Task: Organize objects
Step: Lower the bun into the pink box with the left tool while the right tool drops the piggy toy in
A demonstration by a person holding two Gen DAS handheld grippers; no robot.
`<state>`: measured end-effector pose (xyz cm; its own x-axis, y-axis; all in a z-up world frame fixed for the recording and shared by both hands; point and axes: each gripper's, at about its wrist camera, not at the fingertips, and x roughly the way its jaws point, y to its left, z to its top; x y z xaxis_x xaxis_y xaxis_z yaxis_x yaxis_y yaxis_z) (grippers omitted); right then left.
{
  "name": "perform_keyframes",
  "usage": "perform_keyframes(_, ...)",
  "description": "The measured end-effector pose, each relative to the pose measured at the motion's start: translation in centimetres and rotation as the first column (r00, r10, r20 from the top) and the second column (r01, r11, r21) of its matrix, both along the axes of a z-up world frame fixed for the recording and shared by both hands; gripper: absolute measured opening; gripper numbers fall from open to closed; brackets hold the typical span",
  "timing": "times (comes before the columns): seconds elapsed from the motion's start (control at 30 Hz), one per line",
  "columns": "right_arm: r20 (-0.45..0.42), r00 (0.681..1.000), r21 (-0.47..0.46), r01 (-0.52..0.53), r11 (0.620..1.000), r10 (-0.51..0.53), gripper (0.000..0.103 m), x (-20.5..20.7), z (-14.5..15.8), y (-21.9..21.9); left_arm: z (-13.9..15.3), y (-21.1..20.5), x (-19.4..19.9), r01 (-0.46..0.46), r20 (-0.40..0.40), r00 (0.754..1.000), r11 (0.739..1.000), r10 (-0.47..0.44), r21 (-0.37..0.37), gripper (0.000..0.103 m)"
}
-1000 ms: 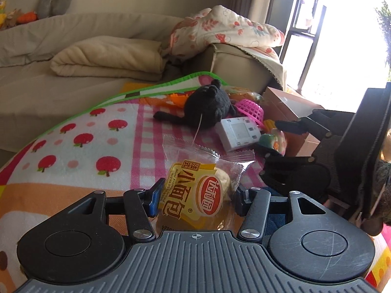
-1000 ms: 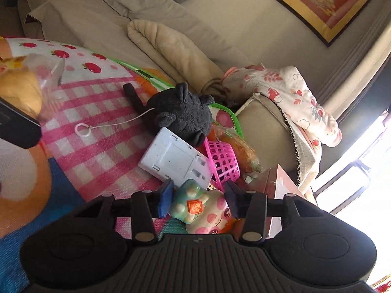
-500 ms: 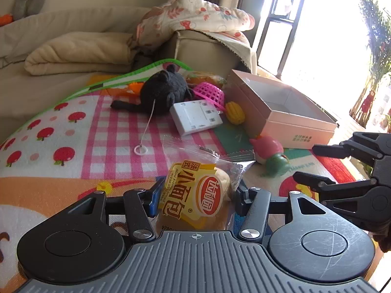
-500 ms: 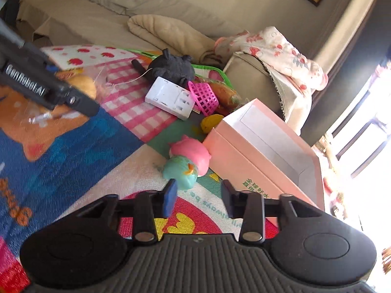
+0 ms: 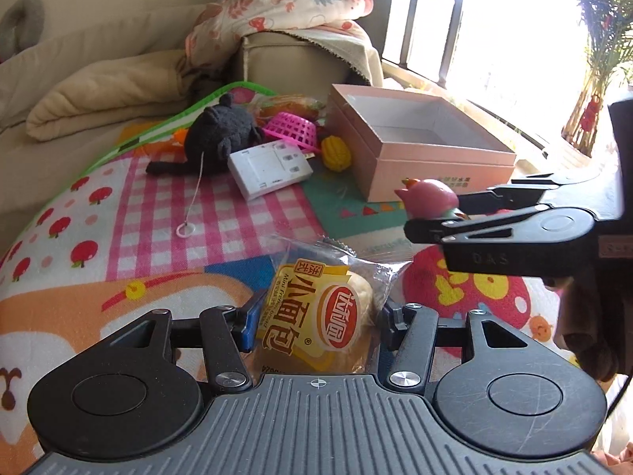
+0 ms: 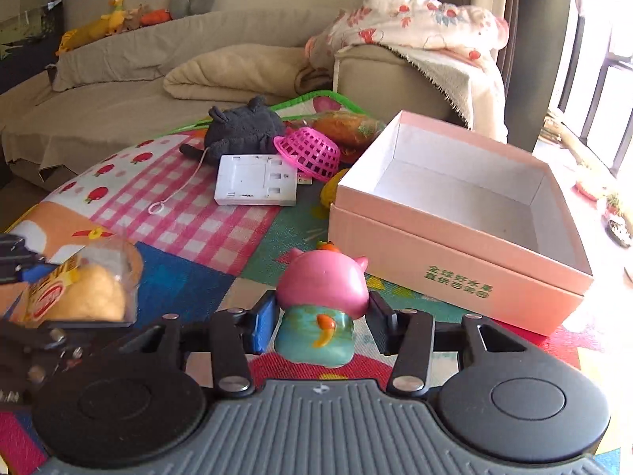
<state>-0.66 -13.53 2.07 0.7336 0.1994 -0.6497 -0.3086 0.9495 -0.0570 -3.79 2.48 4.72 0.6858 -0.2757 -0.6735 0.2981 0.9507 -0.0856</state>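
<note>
A: Sofa along far left, folded beige blanket on it. Nearer, left gripper clamped on packaged bun, held above play mat.

B: Confirmed. Centre of mat?

A: Dark plush toy, white plastic device just in front, pink basket tipped against device. Yellow toy between basket and box.

B: Right gripper?

A: Jaws just closing, now pressed on pink-and-teal pig toy, upright between pads, raised off mat.

B: Far right?

A: Open pink box, interior white, nothing visible inside. Pig toy near front-left wall, still outside.
</note>
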Motion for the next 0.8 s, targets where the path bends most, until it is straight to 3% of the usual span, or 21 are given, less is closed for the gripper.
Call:
perform_keyframes(0.1,0.057,0.998,0.018,-0.009,1.000,0.008,0.048,-3.5,2.1,-2.8,1.9,-2.0,1.6,0.018,0.044,0.999,0.999,-0.017,-0.027,0.059)
perform_keyframes(0.27,0.164,0.982,0.022,0.087,0.996,-0.090,0.048,-6.8,4.0,-7.4,5.8,-7.1,6.9,0.043,0.153,0.988,0.991,-0.023,-0.130,0.059)
perform_keyframes(0.43,0.182,0.969,0.044,0.160,0.986,-0.165,0.048,-6.6,3.6,-10.3,6.5,-12.2,15.3,-0.003,0.134,0.990,0.972,0.035,-0.234,0.060)
perform_keyframes(0.53,0.165,0.969,0.055,0.178,0.982,-0.185,0.048,-6.2,3.0,-11.3,3.9,-14.9,18.7,-0.068,0.051,0.996,0.983,0.078,-0.172,0.059)
perform_keyframes(0.63,0.157,0.969,0.050,0.187,0.981,-0.193,0.048,-5.7,2.6,-12.1,0.9,-16.5,19.9,-0.045,0.009,0.999,0.995,0.046,-0.090,0.061)
perform_keyframes(0.73,0.147,0.968,0.044,0.200,0.979,-0.205,0.048,-5.0,2.2,-12.6,0.1,-16.6,19.6,-0.028,0.020,0.999,0.998,0.029,-0.056,0.059)
perform_keyframes(0.8,0.145,0.967,0.047,0.206,0.977,-0.211,0.048,-4.5,2.2,-12.8,0.9,-15.3,18.8,-0.028,0.066,0.997,0.995,0.034,-0.094,0.059)
